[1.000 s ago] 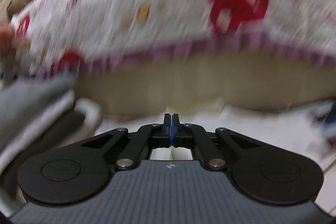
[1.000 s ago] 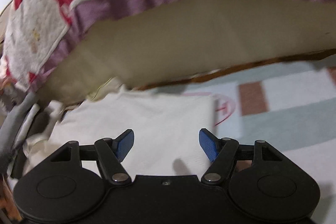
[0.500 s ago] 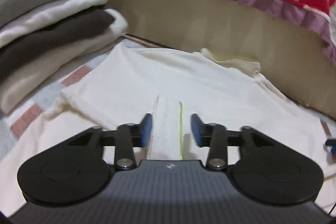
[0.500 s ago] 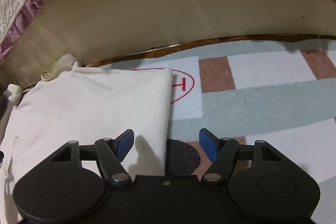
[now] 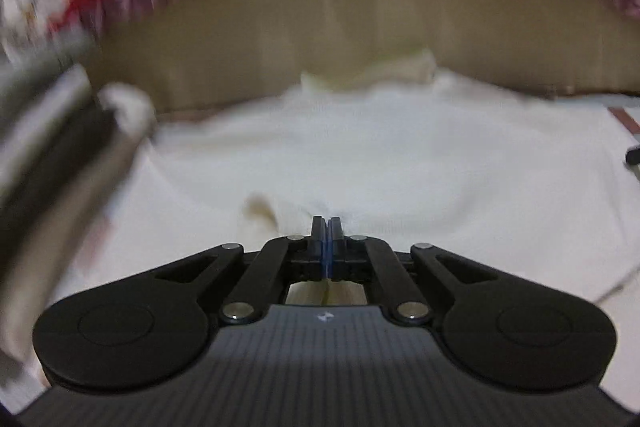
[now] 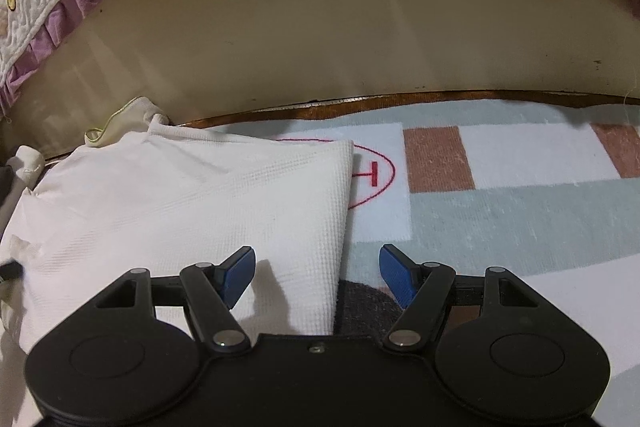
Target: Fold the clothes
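Left wrist view, blurred, shows the left gripper (image 5: 327, 227) with its fingers just snapped together, pinching a raised fold of the white waffle-knit garment (image 5: 400, 163), which lies spread on the patterned pale-blue, white and brown rug (image 6: 500, 211) against the beige bed base (image 6: 340, 39). Right wrist view shows the right gripper (image 6: 317, 265) spread wide and holding nothing, its left finger (image 6: 238, 273) over the garment's right edge, its right finger (image 6: 396, 273) over bare rug.
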The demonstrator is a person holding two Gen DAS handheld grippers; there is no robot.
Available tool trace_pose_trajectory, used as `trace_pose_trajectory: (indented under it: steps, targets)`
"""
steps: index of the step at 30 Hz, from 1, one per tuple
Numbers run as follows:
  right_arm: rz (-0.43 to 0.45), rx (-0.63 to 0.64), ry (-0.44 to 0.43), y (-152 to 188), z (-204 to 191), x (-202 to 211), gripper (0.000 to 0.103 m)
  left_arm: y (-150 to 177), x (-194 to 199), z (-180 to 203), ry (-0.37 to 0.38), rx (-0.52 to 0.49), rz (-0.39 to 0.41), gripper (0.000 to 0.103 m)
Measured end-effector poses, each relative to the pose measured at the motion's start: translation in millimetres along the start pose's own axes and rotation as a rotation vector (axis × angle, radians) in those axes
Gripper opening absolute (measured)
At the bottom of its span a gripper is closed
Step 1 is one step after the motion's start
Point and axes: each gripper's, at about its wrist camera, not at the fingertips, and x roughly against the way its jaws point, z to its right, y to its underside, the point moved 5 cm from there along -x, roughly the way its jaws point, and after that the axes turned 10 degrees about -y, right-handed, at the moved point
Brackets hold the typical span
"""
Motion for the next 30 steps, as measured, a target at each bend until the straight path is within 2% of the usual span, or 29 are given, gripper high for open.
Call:
trace_pose_trajectory:
  steps: [2, 3, 5, 7, 8, 9, 11, 12, 17, 20, 21, 22, 23, 25, 30]
  targets:
    - [0.003, -0.008, -0.004, -0.3, 0.5, 0.2, 0.074, -13.1, 11.3, -2.5, -0.042, -0.009, 0.112, 0.000]
    - [0.004, -0.009, -0.004, -0.4, 0.7, 0.0, 0.074, -15.8, 12.6, -2.9, -0.057, -0.022, 0.134, 0.000]
    - [0.004, -0.007, -0.004, -0.3, 0.5, -0.4, 0.074, -11.6, -2.2, -0.8, -0.074, -0.062, 0.059, 0.004]
    - [0.000, 0.000, 0.000, 0.0, -0.6, -0.9, 0.074, -0.3, -22.9, 1.4, -0.067, -0.091, -0.149, 0.024]
    - [-0.004, 0.000, 0.002, 0.0, -1.1, -0.8, 0.074, 3.5, -28.0, 2.0, -0.068, -0.091, -0.255, 0.024]
    - [-0.008, -0.004, 0.004, 0.0, -1.4, -0.3, 0.074, -2.1, -22.4, 3.3, -0.039, -0.058, -0.256, 0.025]
    - [-0.012, -0.015, 0.003, -0.2, -1.4, 0.3, 0.074, -27.1, -6.7, 10.4, 0.060, 0.041, -0.167, 0.044]
    - [-0.007, -0.022, -0.004, -0.6, -0.6, -0.1, 0.074, -39.1, -9.0, 21.7, 0.103, 0.047, -0.146, 0.054]
    - [0.017, -0.053, -0.040, -2.5, 3.2, -1.8, 0.074, -92.0, -45.2, 94.8, 0.286, -0.035, -0.109, 0.054]
    - [0.012, -0.057, -0.052, -2.8, 3.5, -0.3, 0.074, -99.3, -91.7, 135.1, 0.368, -0.073, -0.185, 0.050]
    - [0.010, -0.059, -0.056, -2.9, 3.6, 0.1, 0.074, -99.5, -107.1, 145.4, 0.391, -0.070, -0.223, 0.042]
    - [0.006, -0.061, -0.061, -3.2, 3.7, 0.4, 0.074, -99.0, -120.1, 153.1, 0.400, -0.065, -0.251, 0.029]
    - [0.003, -0.063, -0.066, -3.5, 3.9, 0.8, 0.074, -98.1, -131.6, 159.1, 0.397, -0.057, -0.270, 0.025]
    - [0.001, -0.071, -0.071, -4.2, 5.2, 0.5, 0.074, -96.1, -144.2, 170.7, 0.384, -0.064, -0.273, 0.023]
    - [-0.009, -0.058, -0.076, -3.7, 3.5, 0.9, 0.074, -101.6, -150.5, 198.3, 0.327, -0.154, -0.175, 0.021]
